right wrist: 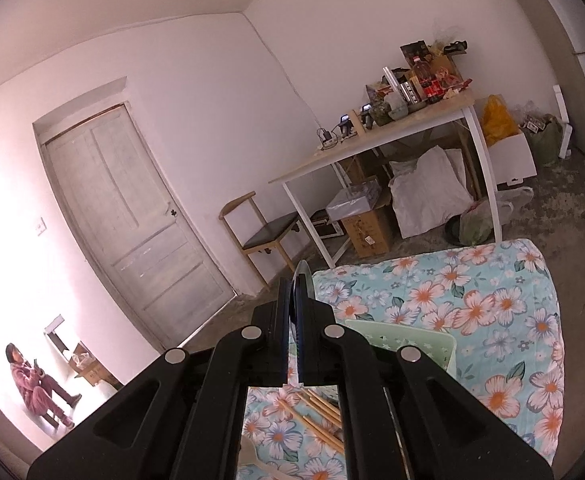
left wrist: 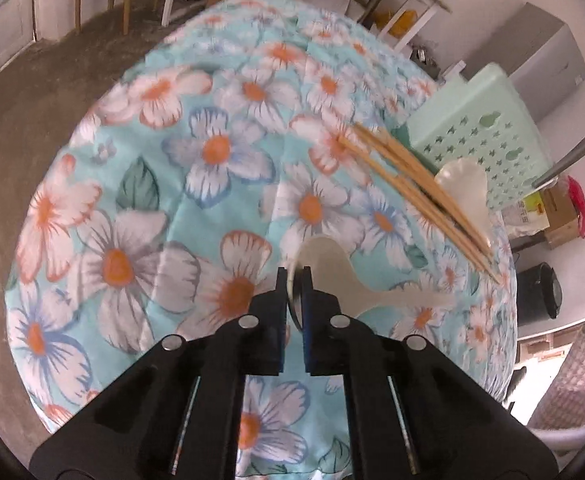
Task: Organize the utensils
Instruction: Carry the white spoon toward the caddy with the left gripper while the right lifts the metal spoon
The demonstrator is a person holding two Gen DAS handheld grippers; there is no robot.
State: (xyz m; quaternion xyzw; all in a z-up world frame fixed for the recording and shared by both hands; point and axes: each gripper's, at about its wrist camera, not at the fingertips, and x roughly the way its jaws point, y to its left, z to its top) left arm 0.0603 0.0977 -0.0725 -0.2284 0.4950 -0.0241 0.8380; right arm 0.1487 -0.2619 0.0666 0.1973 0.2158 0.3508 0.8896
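Note:
My left gripper [left wrist: 295,280] is shut on the bowl rim of a white ceramic spoon [left wrist: 332,280], held just above the flowered cloth; the spoon's handle points right. Several wooden chopsticks [left wrist: 420,188] lie on the cloth to the right, across a second white spoon [left wrist: 462,184]. A pale green perforated basket [left wrist: 488,144] stands behind them. My right gripper [right wrist: 297,286] is shut on the edge of a metal spoon [right wrist: 303,280], raised above the table; its metal handle [left wrist: 576,152] shows at the right edge of the left wrist view. The basket [right wrist: 404,340] and chopsticks [right wrist: 320,412] lie below the right gripper.
The table is covered by a turquoise flowered cloth [left wrist: 212,184], with concrete floor beyond its edges. A white-legged desk [right wrist: 376,144] with clutter, a wooden chair [right wrist: 260,232], boxes and bags stand by the wall. A person [right wrist: 36,384] sits far left.

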